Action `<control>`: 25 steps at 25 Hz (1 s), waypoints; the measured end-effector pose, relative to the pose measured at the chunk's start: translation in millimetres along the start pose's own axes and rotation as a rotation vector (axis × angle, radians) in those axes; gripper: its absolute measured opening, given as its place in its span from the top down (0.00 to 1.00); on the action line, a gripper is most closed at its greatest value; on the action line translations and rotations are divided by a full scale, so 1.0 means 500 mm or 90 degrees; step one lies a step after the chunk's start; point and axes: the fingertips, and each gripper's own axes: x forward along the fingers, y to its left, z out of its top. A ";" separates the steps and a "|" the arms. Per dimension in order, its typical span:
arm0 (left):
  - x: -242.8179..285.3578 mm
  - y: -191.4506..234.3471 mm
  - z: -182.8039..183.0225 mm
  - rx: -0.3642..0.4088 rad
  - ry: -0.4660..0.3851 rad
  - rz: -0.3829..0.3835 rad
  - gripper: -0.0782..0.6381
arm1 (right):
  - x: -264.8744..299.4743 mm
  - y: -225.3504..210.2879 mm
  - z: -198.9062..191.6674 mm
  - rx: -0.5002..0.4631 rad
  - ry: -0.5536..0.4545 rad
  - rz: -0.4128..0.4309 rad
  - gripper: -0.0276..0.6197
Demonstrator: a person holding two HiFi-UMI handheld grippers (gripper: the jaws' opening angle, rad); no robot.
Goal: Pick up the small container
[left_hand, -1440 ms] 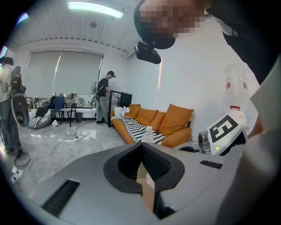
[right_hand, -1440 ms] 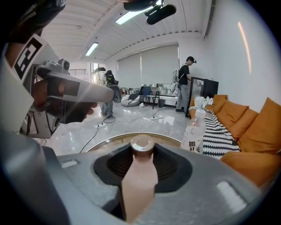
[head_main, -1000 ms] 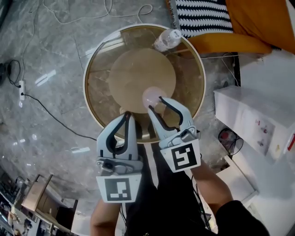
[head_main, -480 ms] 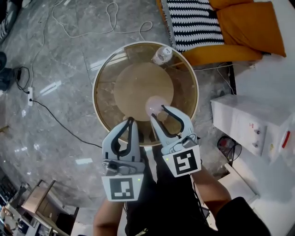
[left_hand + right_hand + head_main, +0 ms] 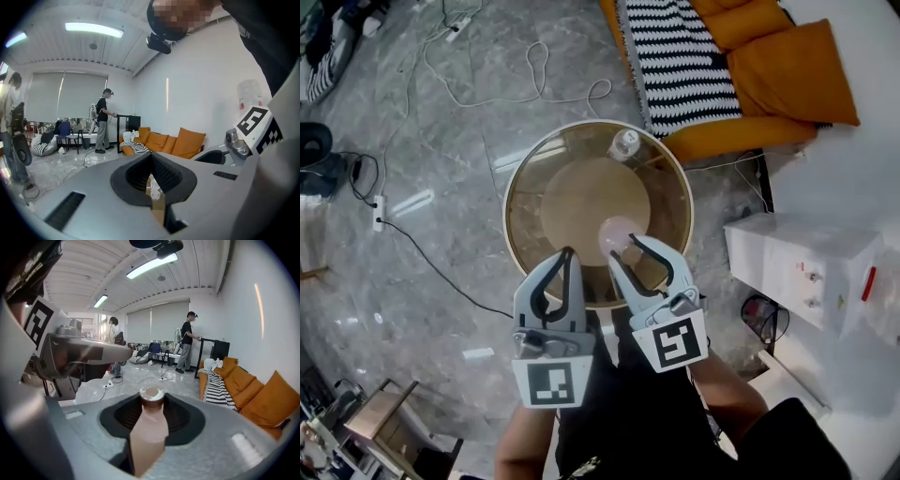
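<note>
The small container [image 5: 617,232] is a pale pink bottle with a brown cap [image 5: 151,397]. My right gripper [image 5: 623,247] is shut on it and holds it upright, high above the round glass table [image 5: 517,192]. In the right gripper view the bottle [image 5: 149,432] fills the gap between the jaws. My left gripper [image 5: 566,255] hangs beside it on the left, shut, with nothing held. In the left gripper view its jaws [image 5: 153,185] meet with only a thin slit between them.
A clear plastic water bottle [image 5: 624,143] stands at the table's far rim. An orange sofa [image 5: 787,66] with a striped blanket [image 5: 675,56] lies beyond. A white cabinet [image 5: 797,262] stands at the right. Cables and a power strip [image 5: 379,212] trail on the marble floor. People stand far off.
Both grippers have risen together, the right one carrying the pink container. The table and floor look smaller and farther below.
</note>
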 end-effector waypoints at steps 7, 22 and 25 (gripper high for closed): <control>-0.032 -0.031 0.080 0.006 -0.019 -0.007 0.88 | -0.070 -0.012 0.070 -0.006 -0.009 -0.009 0.74; -0.109 -0.058 0.248 0.040 -0.029 -0.018 0.88 | -0.195 0.000 0.222 -0.025 -0.037 -0.008 0.74; -0.122 -0.057 0.280 0.052 -0.047 -0.016 0.88 | -0.210 0.006 0.250 -0.020 -0.057 -0.007 0.74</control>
